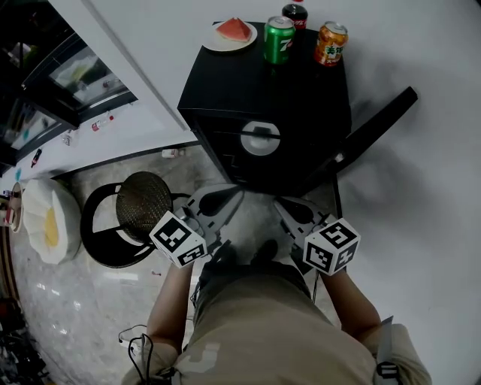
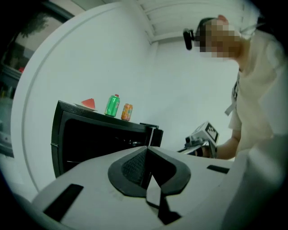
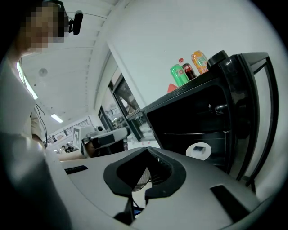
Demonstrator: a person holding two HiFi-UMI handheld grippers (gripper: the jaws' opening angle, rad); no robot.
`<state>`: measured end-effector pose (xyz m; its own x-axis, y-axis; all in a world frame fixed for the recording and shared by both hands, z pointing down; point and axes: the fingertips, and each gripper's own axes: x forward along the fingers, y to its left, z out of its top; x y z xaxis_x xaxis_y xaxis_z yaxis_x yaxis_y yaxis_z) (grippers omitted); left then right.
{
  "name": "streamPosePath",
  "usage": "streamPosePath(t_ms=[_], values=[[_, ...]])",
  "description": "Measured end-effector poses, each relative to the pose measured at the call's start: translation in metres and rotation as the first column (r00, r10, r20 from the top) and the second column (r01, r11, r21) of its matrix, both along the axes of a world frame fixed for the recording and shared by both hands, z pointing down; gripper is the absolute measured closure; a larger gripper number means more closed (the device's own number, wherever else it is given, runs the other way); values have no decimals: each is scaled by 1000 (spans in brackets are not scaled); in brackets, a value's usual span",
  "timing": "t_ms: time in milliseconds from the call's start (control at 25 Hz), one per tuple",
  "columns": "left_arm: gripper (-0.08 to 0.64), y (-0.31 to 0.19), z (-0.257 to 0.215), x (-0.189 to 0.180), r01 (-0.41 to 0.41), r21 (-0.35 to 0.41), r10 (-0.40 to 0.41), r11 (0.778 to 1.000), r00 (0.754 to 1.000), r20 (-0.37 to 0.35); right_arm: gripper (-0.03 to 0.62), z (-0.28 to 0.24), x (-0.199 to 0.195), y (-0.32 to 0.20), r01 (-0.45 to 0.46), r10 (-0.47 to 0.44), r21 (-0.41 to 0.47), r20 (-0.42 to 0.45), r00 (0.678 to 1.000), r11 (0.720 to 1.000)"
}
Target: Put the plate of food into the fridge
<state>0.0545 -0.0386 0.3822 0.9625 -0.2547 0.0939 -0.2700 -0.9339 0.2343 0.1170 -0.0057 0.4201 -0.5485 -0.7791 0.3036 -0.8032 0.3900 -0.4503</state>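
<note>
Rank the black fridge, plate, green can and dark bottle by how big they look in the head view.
Largest: black fridge.
Next: plate and green can, too alike to rank.
Smallest: dark bottle, partly hidden.

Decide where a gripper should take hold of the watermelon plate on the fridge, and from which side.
Probably the bare near rim of the plate, approached level from the front left: it is shallow, the watermelon fills its middle, and the green can crowds its right.

The left tool (image 1: 234,194) and the right tool (image 1: 279,203) are held side by side in front of the body, with the tips leaning toward each other. On both, the jaws are closed together with nothing between them. The forearms (image 1: 167,301) reach forward.
</note>
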Motion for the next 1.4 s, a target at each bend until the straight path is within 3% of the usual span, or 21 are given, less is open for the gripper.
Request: streamPosePath(t_ms=[80,320,680,1000,1200,1400], values=[[548,1,-14,-5,-17,-17,16,1000,998,-64,571,-6,-5,-1,-11,11,15,-6,1000,1000],[548,-2,-25,-35,-47,51,49,998,998,-42,571,-15,-34,-8,-38,38,25,-8,999,999],[548,4,-27,-115,-35,36,38,999,997,-73,571,-26,-107,-10,-25,28,50,-54,998,998],[548,24,-21,-172,-71,15,72,997,995,-69,571,-34,-152,-3,-74,81,76,-93,992,994],[548,27,-12,-180,-124,-7,123,992,989,-83,571,-36,-157,15,-137,145,78,-122,982,988],[548,39,-17,-163,-220,-75,202,973,960,-192,571,-31,-140,46,-216,219,36,-158,963,976]])
